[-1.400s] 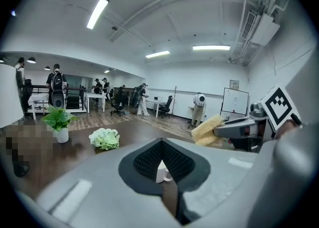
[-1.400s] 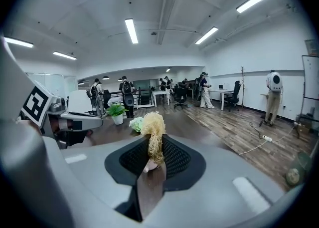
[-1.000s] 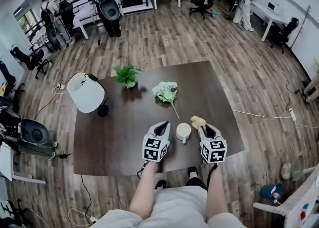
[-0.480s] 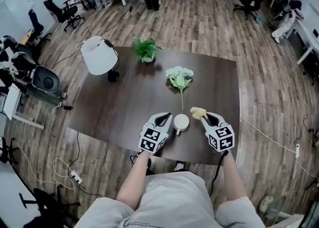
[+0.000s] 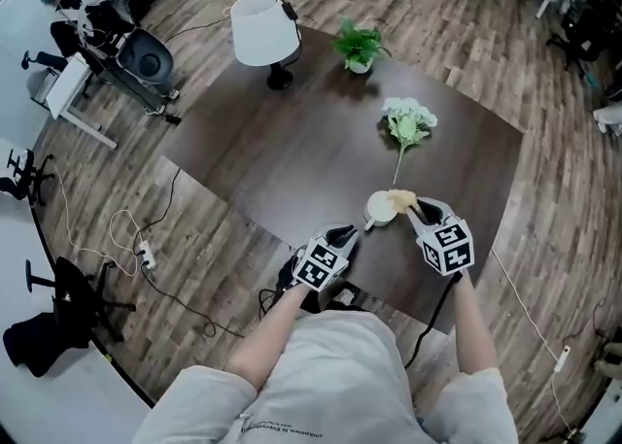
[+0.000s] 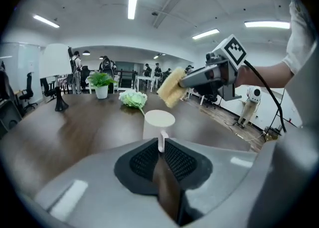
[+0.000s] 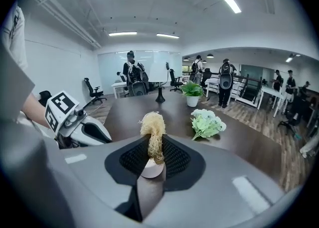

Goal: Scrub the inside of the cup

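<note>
The right hand-held gripper (image 7: 152, 158) is closed on a yellow sponge (image 7: 152, 131), which is pinched upright between its jaws and sticks out past their tips. The sponge hangs just above the mouth of the cup (image 6: 158, 121). In the left gripper view its lower corner is clear of the rim, not inside.

The left hand-held gripper (image 6: 160, 147) has its jaws drawn together with nothing between the pads. The cup's handle stands in line with the tips, just ahead of them. In the head view a sliver of counter (image 5: 292, 141) seems to show between the tips and the handle, but I cannot tell for sure whether they touch.

The white cup stands upright on the dark counter, close to the edge by the person and between the two grippers. Its handle points toward the left one.

Farther out, a bunch of pale flowers (image 5: 408, 121) lies flat with its stem pointing toward the cup. A small potted plant (image 5: 360, 44) and a white-shaded lamp (image 5: 264, 29) stand at the far side, well apart from the cup.
</note>
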A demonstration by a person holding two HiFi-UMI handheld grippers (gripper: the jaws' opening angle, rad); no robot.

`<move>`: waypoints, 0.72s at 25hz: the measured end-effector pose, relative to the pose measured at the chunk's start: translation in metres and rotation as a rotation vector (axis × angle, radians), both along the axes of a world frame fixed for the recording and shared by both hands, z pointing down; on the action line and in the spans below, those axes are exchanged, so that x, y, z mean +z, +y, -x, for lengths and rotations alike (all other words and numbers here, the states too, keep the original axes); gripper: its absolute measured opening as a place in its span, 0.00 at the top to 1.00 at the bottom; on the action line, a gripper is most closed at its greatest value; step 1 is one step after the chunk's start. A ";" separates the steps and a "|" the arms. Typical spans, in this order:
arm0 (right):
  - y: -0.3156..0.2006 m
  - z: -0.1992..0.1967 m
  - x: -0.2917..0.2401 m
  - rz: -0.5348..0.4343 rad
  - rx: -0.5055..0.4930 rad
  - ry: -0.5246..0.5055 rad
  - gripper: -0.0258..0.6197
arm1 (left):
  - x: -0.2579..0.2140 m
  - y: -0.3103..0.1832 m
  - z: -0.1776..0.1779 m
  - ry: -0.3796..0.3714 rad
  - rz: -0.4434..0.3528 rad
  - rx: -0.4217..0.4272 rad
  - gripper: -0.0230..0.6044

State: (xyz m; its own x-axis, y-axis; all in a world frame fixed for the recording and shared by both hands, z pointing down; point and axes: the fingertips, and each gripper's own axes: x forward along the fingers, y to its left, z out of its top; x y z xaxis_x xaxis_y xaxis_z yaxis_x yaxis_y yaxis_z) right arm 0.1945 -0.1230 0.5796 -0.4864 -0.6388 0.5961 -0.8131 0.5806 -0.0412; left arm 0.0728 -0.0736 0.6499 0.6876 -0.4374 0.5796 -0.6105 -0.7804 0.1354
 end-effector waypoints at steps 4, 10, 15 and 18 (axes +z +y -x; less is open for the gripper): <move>-0.003 0.017 0.017 0.036 -0.037 0.022 0.82 | 0.029 0.001 -0.013 -0.040 0.029 -0.035 0.87; -0.001 0.029 0.039 0.051 -0.033 0.097 0.82 | 0.050 -0.011 -0.034 -0.110 0.043 -0.063 0.81; 0.006 0.044 0.052 0.064 -0.097 0.209 0.82 | 0.048 -0.015 -0.046 -0.098 0.026 -0.050 0.88; 0.021 0.037 0.050 0.113 -0.132 0.256 0.82 | 0.047 -0.001 -0.060 -0.069 0.017 0.049 0.88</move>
